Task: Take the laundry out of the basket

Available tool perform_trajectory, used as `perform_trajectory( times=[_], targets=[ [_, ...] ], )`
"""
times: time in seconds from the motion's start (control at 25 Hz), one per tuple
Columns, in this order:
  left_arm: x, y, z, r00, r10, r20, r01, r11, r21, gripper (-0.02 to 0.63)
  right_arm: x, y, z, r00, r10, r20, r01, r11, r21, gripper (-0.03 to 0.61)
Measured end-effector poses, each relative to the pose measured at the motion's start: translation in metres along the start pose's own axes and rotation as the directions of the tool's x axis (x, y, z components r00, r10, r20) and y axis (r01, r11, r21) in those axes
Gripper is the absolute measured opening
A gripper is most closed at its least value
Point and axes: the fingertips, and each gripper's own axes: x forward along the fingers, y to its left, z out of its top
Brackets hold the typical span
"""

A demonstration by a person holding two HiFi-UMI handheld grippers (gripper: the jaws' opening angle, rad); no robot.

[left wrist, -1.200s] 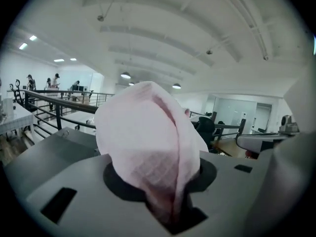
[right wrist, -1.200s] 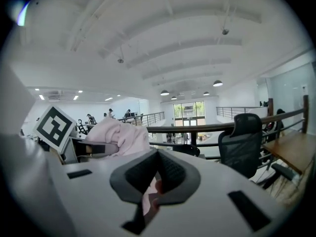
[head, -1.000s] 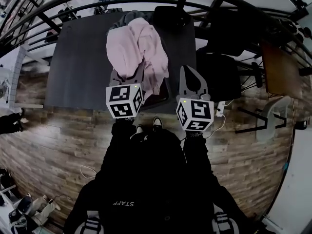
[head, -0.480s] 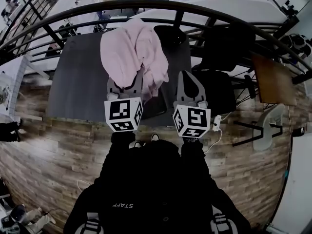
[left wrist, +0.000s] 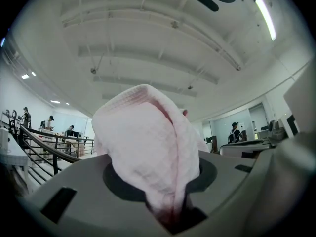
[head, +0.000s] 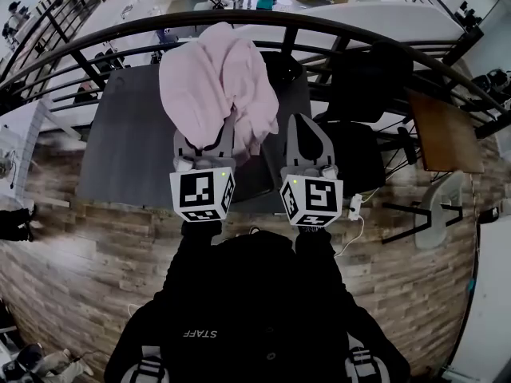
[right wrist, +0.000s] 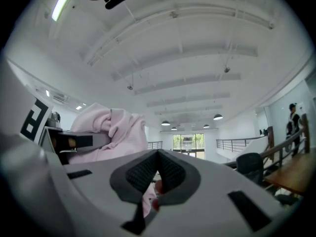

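Observation:
A pale pink garment [head: 211,78] hangs bunched above the dark grey table [head: 120,134]. My left gripper [head: 206,138] is shut on its lower part; in the left gripper view the cloth [left wrist: 143,147] bulges up out of the jaws [left wrist: 165,184]. Beside it my right gripper [head: 307,126] has its jaws closed, and in the right gripper view a small fold of pink sits pinched in the slit [right wrist: 158,179], with the rest of the garment [right wrist: 108,130] at the left. Behind the garment, a dark round container [head: 283,61] that may be the basket is partly hidden.
A black curved railing [head: 359,24] crosses behind the table. A black office chair [head: 363,82] and a brown board [head: 443,122] stand to the right. The person's dark clothing [head: 239,294] fills the lower middle above a wood floor [head: 72,246].
Both grippers have risen, lifting the pink garment up off the table towards the top of the head view. A grey cloth seen behind it earlier is now hidden.

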Motion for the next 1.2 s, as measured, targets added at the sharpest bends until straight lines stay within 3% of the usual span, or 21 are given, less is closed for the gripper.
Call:
perform_trajectory(
  times=[0.72, 1.2],
  targets=[
    [0.000, 0.009, 0.014, 0.998, -0.023, 0.052, 0.022, 0.999, 0.036, 0.164, 0.003, 0.011, 0.021, 0.996, -0.019, 0.086, 0.020, 1.000, -0.010, 0.014],
    [0.000, 0.010, 0.016, 0.998, -0.031, 0.054, 0.028, 0.999, 0.038, 0.164, 0.002, 0.013, 0.021, 0.996, -0.031, 0.083, 0.032, 0.999, -0.013, 0.014]
  ],
)
